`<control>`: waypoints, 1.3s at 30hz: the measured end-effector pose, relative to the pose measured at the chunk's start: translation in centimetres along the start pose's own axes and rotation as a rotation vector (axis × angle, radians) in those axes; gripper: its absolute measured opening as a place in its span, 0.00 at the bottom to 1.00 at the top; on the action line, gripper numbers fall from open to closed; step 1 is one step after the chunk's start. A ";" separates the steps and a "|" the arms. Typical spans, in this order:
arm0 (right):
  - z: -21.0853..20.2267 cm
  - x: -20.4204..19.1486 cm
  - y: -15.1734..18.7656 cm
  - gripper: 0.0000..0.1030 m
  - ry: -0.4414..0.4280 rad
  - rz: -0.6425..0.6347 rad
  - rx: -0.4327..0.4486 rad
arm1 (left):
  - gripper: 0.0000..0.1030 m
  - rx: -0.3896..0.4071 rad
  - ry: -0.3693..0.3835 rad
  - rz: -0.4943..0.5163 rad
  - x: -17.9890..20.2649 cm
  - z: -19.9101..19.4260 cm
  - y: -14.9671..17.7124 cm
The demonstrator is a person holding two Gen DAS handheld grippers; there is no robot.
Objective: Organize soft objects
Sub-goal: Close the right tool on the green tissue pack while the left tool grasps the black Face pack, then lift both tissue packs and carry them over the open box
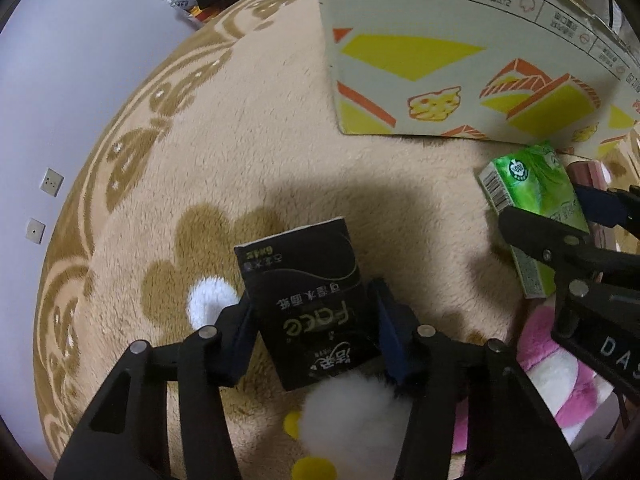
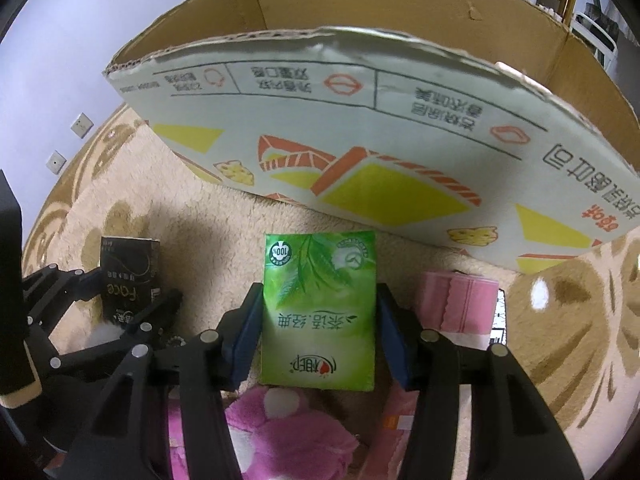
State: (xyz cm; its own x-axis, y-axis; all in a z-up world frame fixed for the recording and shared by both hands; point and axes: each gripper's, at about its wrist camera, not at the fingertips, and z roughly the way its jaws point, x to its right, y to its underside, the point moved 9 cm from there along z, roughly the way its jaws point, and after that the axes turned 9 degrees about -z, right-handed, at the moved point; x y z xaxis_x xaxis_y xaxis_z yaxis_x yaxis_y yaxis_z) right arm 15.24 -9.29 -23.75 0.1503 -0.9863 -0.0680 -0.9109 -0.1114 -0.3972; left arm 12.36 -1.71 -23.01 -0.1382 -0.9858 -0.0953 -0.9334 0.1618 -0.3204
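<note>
Left gripper (image 1: 312,332): your jaws sit on either side of the black tissue pack (image 1: 306,304), pads against its two long edges, so it looks gripped
Black tissue pack: tilted between your left fingers above the beige rug (image 1: 280,128), with a white fluffy toy (image 1: 352,412) just below it, nearest the camera
Right gripper (image 2: 318,332): your jaws flank the green tissue pack (image 2: 320,312), blue pads (image 2: 244,332) close at both sides; you cannot tell whether they press on it or stand just off
Green tissue pack: face up and lengthwise between your right fingers, near the front wall of the box
Pink plush toy (image 2: 280,428): lies under your right gripper, closest to the lens, touching the near end of the green pack
Pink folded cloth (image 2: 456,304): just to the right of your right fingers on the rug
Cardboard box (image 2: 360,152): stands open-topped beyond both packs, printed wall facing you
Wall (image 1: 60,80): pale, past the rug's edge, with two sockets (image 1: 52,182)
</note>
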 end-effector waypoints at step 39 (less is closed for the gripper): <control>-4.5 2.0 1.1 0.54 0.017 0.023 0.074 | 0.43 0.073 -0.010 -0.065 -2.4 -1.8 -1.2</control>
State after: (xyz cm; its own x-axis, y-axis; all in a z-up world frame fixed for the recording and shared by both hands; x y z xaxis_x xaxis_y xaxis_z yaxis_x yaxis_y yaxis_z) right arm 12.84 -11.94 -20.22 0.1225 -0.9905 -0.0627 -0.8829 -0.0799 -0.4626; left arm 13.21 0.42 -20.66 -0.0747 -0.9939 -0.0813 -0.9137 0.1008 -0.3938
